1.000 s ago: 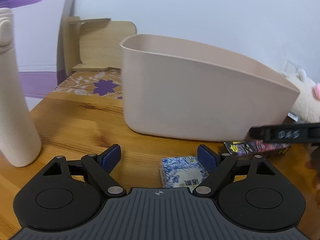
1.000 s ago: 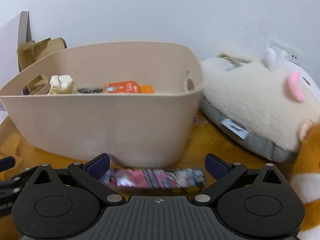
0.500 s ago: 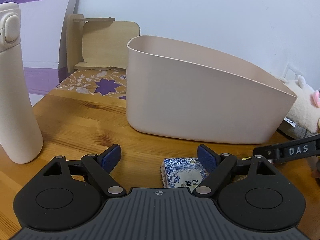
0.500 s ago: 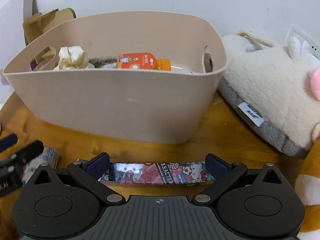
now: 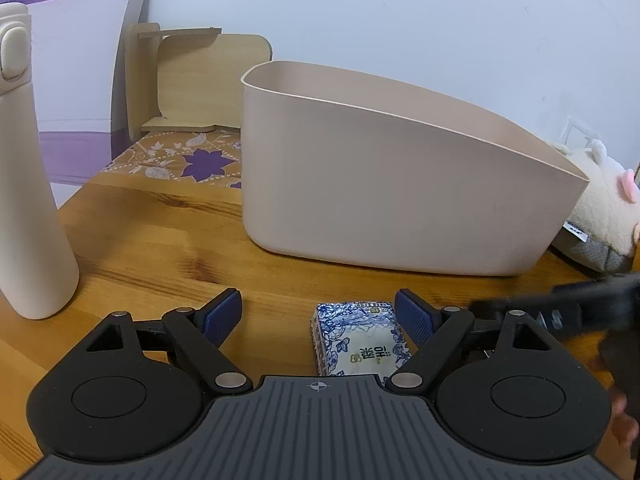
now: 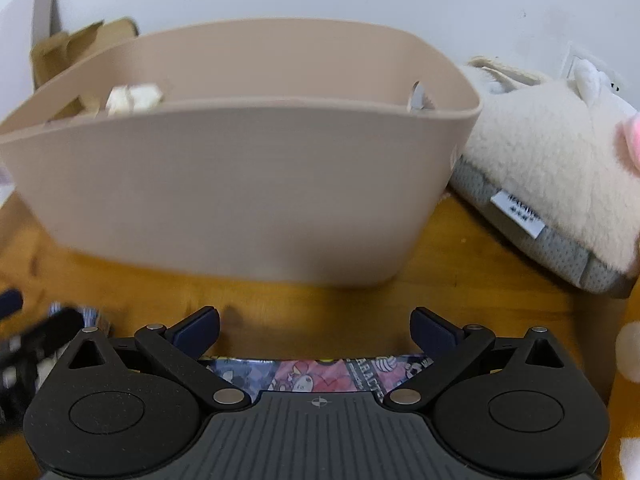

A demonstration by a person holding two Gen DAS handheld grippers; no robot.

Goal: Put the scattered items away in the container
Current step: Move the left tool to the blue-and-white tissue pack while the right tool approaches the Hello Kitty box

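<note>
right gripper (image 6: pixel 316 330) apart, empty | cartoon-print packet (image 6: pixel 316 374) flat on worktop (image 6: pixel 472 300) before container (image 6: pixel 240 184), just under gripper, long axis spanning the jaws | left gripper (image 5: pixel 318 312) apart beside tissue pack (image 5: pixel 358 334)

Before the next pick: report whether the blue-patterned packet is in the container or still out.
Out. The blue-patterned packet lies flat on the wooden table, in front of the beige container, between the open left tongs.

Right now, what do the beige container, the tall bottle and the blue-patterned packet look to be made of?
Beige container: likely matte plastic, with smooth moulded walls and a thin rim. Tall bottle: cream with a satin finish; coated metal or plastic, cannot tell. Blue-patterned packet: printed soft film wrap, slightly glossy and creased.
</note>
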